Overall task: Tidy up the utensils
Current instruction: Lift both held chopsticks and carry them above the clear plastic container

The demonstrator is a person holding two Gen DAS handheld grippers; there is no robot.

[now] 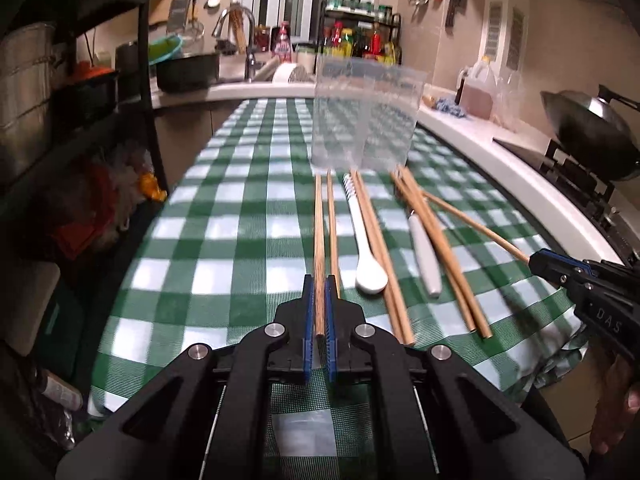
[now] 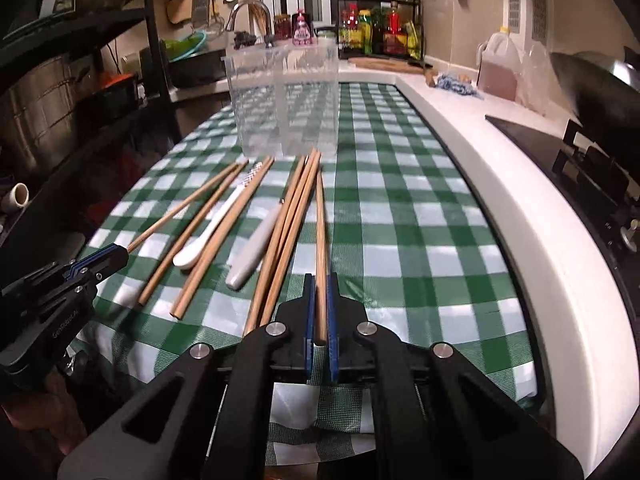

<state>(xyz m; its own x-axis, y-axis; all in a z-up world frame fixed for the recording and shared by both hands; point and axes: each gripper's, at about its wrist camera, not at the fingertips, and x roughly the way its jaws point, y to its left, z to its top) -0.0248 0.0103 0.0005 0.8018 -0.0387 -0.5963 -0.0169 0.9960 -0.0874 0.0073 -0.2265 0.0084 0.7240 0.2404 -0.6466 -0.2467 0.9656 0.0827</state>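
Two chopsticks are gripped, one by the left tool [image 1: 319, 312], one by the right tool [image 2: 320, 312]; the clear container [image 1: 366, 112] stands empty, remaining utensils [image 1: 404, 248] lying before it.

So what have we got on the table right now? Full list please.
Loose wooden chopsticks: about five, tan, lying on the cloth
White ceramic spoon: one, among the chopsticks
Pale grey-handled utensil: one, beside the right-hand cluster
Clear plastic container: one, empty, behind the utensils
Checked tablecloth: one, green and white
Dark wok: one, on the stove, right
Left gripper: shut on a brown chopstick
Right gripper: shut on another brown chopstick
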